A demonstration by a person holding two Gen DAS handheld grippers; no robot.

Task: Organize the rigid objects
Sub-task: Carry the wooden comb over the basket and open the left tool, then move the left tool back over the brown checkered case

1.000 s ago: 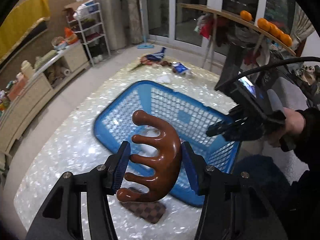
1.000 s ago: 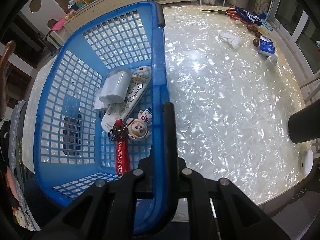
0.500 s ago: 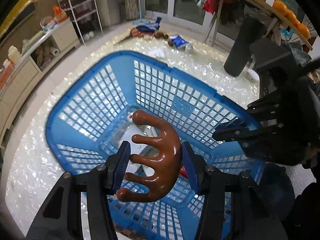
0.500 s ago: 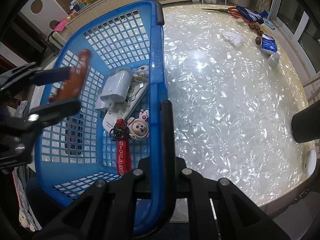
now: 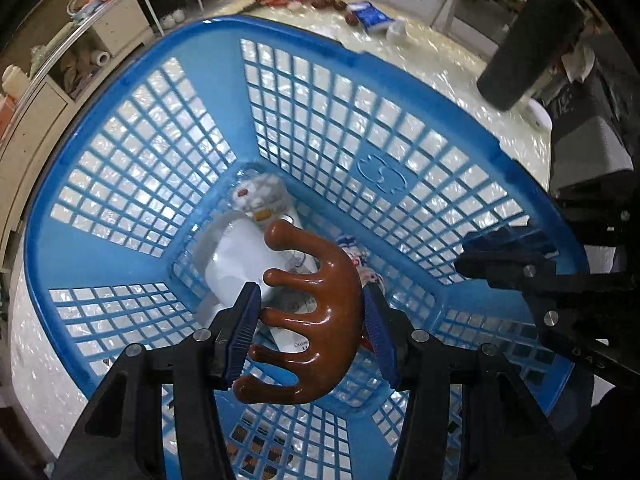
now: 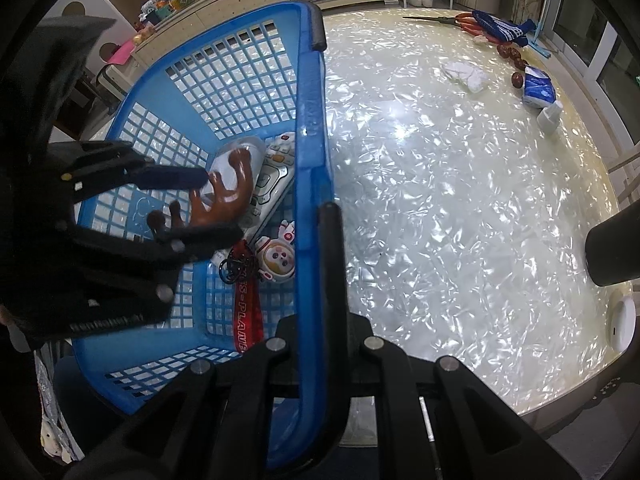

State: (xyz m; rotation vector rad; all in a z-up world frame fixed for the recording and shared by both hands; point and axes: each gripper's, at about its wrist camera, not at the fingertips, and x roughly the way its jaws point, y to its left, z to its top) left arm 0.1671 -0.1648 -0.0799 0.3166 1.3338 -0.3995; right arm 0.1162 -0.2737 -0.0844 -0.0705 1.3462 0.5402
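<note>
My left gripper [image 5: 310, 330] is shut on a brown wooden comb-shaped massager [image 5: 312, 312] and holds it low inside the blue plastic basket [image 5: 328, 52], above a white box [image 5: 240, 256] and a remote control [image 5: 266, 204]. In the right wrist view the left gripper [image 6: 188, 204] and the massager [image 6: 224, 200] show over the remote [image 6: 272, 176]. An astronaut keychain [image 6: 276, 256] with a red strap [image 6: 248, 320] lies beside them. My right gripper [image 6: 320, 240] is shut on the basket's rim [image 6: 310, 128].
The basket stands on a pearly white table [image 6: 460, 200]. At the far edge lie scissors [image 6: 444, 20], a white cloth [image 6: 466, 74], a blue packet [image 6: 538, 90] and a small white bottle [image 6: 550, 118]. A dark cylinder [image 6: 616, 248] stands at the right edge.
My left gripper has carried the massager from above the table's near edge over the rim and down into the basket. The right gripper has kept its hold on the rim.
</note>
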